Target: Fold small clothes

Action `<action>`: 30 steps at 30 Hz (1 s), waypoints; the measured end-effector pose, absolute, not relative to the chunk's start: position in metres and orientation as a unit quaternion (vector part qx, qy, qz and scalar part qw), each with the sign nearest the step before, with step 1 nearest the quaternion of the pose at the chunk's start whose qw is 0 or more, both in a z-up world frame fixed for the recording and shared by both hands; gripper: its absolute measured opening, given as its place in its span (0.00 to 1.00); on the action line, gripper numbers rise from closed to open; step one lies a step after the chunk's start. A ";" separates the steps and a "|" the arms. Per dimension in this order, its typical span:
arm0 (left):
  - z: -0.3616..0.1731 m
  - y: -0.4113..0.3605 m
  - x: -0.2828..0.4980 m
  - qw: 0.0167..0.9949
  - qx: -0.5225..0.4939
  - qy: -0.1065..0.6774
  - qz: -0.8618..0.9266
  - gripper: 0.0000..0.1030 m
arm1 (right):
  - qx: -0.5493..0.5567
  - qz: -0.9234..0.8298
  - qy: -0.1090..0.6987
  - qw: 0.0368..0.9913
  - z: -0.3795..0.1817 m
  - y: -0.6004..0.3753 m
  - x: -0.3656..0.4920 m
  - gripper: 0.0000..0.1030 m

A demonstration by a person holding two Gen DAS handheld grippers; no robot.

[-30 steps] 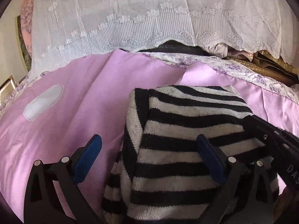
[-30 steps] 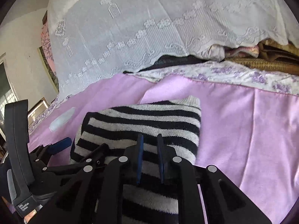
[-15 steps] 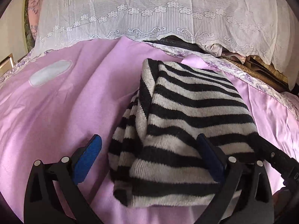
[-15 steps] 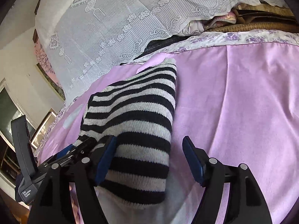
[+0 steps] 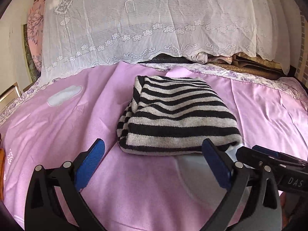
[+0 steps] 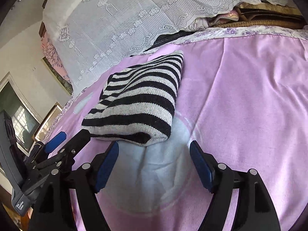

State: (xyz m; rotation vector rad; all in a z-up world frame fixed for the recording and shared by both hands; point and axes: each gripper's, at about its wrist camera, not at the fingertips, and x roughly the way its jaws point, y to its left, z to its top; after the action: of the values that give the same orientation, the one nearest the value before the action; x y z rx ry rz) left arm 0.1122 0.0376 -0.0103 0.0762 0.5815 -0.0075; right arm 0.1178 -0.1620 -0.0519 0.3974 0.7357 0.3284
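A black and grey striped knit garment (image 5: 173,115) lies folded into a compact rectangle on the pink bedspread (image 5: 67,130); it also shows in the right wrist view (image 6: 138,104). My left gripper (image 5: 154,161) is open and empty, just in front of the garment's near edge, not touching it. My right gripper (image 6: 154,161) is open and empty, just short of the garment's near right corner. The right gripper's fingers (image 5: 269,159) show at the right of the left wrist view, and the left gripper's fingers (image 6: 63,148) show at the left of the right wrist view.
A white lace cover (image 5: 154,28) drapes over a pile at the back of the bed. Stacked fabrics and a woven mat (image 5: 250,65) sit at the back right. A white patch (image 5: 65,96) marks the bedspread at left. A window and frames (image 6: 23,119) stand far left.
My right gripper opened and let go of the garment. Both grippers pulled back toward me, so the folded garment now lies free ahead of them.
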 end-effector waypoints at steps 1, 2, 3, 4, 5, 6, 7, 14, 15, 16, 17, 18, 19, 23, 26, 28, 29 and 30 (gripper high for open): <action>-0.009 0.038 0.109 0.958 0.038 0.283 -0.005 0.95 | 0.194 0.157 0.345 0.905 -0.049 -0.164 0.111 0.74; -0.008 0.037 0.107 0.959 0.037 0.280 -0.006 0.95 | 0.196 0.157 0.333 0.909 -0.045 -0.166 0.105 0.74; -0.006 0.037 0.106 0.960 0.036 0.278 -0.007 0.95 | 0.199 0.158 0.323 0.912 -0.041 -0.168 0.100 0.74; -0.005 0.037 0.106 0.960 0.035 0.277 -0.009 0.95 | 0.202 0.159 0.313 0.914 -0.037 -0.170 0.097 0.75; -0.003 0.038 0.106 0.961 0.033 0.276 -0.011 0.95 | 0.205 0.160 0.304 0.917 -0.034 -0.172 0.095 0.76; -0.002 0.038 0.107 0.961 0.031 0.275 -0.015 0.95 | 0.207 0.162 0.298 0.918 -0.031 -0.173 0.096 0.78; -0.001 0.038 0.108 0.961 0.030 0.274 -0.017 0.95 | 0.210 0.166 0.295 0.917 -0.030 -0.174 0.096 0.79; 0.001 0.049 0.140 0.950 -0.012 0.301 -0.081 0.95 | 0.228 0.177 0.308 0.907 -0.035 -0.179 0.125 0.80; 0.000 0.054 0.148 0.945 -0.025 0.311 -0.095 0.95 | 0.233 0.179 0.310 0.904 -0.036 -0.181 0.130 0.80; -0.002 0.059 0.155 0.940 -0.041 0.321 -0.106 0.95 | 0.239 0.180 0.313 0.901 -0.038 -0.183 0.136 0.80; -0.005 0.067 0.163 0.934 -0.064 0.331 -0.119 0.95 | 0.249 0.182 0.317 0.897 -0.040 -0.186 0.142 0.81; -0.007 0.075 0.170 0.925 -0.092 0.343 -0.135 0.95 | 0.259 0.184 0.321 0.892 -0.043 -0.190 0.148 0.81; -0.010 0.082 0.177 0.913 -0.124 0.355 -0.155 0.95 | 0.271 0.187 0.325 0.886 -0.045 -0.193 0.154 0.81; -0.020 0.109 0.196 0.875 -0.221 0.381 -0.199 0.95 | 0.311 0.194 0.336 0.868 -0.055 -0.206 0.178 0.81; -0.023 0.120 0.205 0.869 -0.239 0.385 -0.197 0.95 | 0.329 0.204 0.344 0.856 -0.059 -0.210 0.192 0.81; -0.024 0.125 0.210 0.872 -0.232 0.389 -0.185 0.95 | 0.335 0.213 0.352 0.848 -0.061 -0.209 0.201 0.81; -0.025 0.128 0.213 0.871 -0.234 0.392 -0.183 0.95 | 0.337 0.218 0.356 0.844 -0.062 -0.208 0.204 0.81; -0.027 0.132 0.217 0.866 -0.239 0.397 -0.185 0.95 | 0.337 0.224 0.359 0.841 -0.062 -0.207 0.207 0.81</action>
State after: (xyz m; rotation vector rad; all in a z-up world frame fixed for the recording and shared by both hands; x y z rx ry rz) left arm 0.2173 0.1317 -0.0273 -0.5006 0.8324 -0.3876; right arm 0.2068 -0.2071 -0.0622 0.7118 0.7576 0.4738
